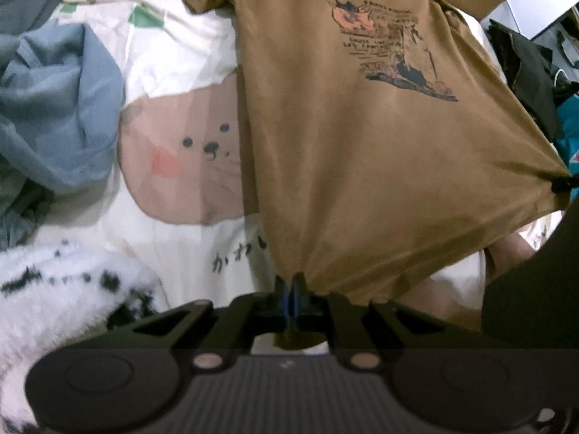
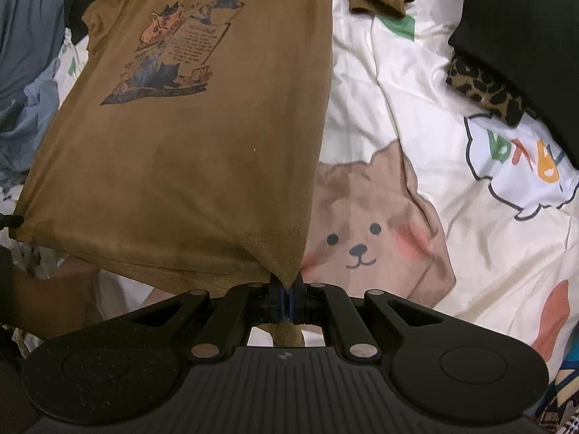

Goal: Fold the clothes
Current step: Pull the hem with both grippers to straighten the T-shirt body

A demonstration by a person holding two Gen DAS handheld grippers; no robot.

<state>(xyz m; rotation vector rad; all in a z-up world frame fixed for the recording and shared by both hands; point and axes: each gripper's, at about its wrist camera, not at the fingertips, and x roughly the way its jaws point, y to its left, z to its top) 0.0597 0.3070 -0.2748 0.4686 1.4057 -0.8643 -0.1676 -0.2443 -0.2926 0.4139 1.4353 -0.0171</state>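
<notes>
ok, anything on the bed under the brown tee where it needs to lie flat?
Nothing visible. Both grippers, left and right, pinch the brown T-shirt's hem corners; bear-print bedding beside it is bare, blue garment and dark clothes off to the sides.

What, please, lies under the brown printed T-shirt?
Under the brown printed T-shirt lies a white bedsheet with a bear cartoon; the shirt hides whatever lies directly beneath it.

A home bedroom: cartoon-bear duvet (image 2: 380, 217) strewn with clothes (image 1: 58, 108).
</notes>
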